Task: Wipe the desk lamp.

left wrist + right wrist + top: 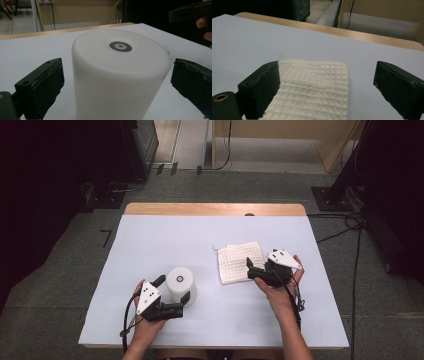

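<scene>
My left gripper [117, 82] has its jaws wide around the upright white cylinder [120, 75], apparently not touching, while my right gripper [327, 87], jaws wide and empty, hovers over the folded cloth [312, 87] on the surface [165, 240].

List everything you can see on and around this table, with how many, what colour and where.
white smooth plastic cylinder: one, white with a grey ring mark on top, upright on the near left of the table, between the left gripper's open jaws, which stand apart from its sides
cream waffle-weave folded cloth: one, cream, flat on the table right of centre
white-topped table with a wooden far edge: one, white and light wood, centre
black cables: several, black, on the grey floor at the right
left gripper: one, black with a grey plate, near left
right gripper: one, black with a grey plate, open at the cloth's right edge
</scene>
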Motion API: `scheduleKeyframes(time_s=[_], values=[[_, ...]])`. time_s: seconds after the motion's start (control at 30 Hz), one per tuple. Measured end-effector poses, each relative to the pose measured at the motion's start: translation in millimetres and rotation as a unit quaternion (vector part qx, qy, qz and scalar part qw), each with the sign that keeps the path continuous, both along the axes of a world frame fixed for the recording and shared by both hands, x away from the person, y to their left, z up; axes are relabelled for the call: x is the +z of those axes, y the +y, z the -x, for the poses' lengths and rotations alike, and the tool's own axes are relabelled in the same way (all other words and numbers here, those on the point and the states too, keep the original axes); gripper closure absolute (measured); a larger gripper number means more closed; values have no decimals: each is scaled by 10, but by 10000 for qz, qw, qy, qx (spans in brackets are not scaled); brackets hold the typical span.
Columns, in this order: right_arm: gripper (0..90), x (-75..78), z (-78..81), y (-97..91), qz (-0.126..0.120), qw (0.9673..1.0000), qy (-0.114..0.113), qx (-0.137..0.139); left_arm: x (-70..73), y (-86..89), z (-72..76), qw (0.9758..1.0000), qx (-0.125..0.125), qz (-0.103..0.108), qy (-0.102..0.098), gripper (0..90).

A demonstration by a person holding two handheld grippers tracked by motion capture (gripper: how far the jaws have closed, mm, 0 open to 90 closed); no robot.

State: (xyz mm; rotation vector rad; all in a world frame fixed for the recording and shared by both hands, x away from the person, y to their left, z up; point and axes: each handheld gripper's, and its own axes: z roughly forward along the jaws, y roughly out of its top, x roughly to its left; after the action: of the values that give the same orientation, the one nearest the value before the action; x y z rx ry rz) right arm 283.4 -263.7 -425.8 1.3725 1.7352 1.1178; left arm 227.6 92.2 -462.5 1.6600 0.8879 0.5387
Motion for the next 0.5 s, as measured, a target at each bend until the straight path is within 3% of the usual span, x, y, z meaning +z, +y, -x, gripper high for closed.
scheduleKeyframes(time_s=[0.07, 0.13, 0.33, 0.4, 0.5], values=[[71, -4, -61, 45, 3, 10000, -9, 39, 13, 24, -20, 10000, -53, -33, 4, 0], [71, -40, -132, 90, 33, 9999, 103, 61, 17, 49, -33, 9999, -73, 18, 143, 0], [71, -275, -385, 196, 516, 9959, 739, 53, 22, 117, -49, 9994, -199, 102, 253, 0], [70, -323, -493, 205, 384, 9947, 949, 4, 34, 114, -35, 9991, -272, 211, 232, 0], [68, -355, -573, 199, 141, 9937, 1112, -4, 39, 94, -16, 9993, -310, 138, 173, 0]])
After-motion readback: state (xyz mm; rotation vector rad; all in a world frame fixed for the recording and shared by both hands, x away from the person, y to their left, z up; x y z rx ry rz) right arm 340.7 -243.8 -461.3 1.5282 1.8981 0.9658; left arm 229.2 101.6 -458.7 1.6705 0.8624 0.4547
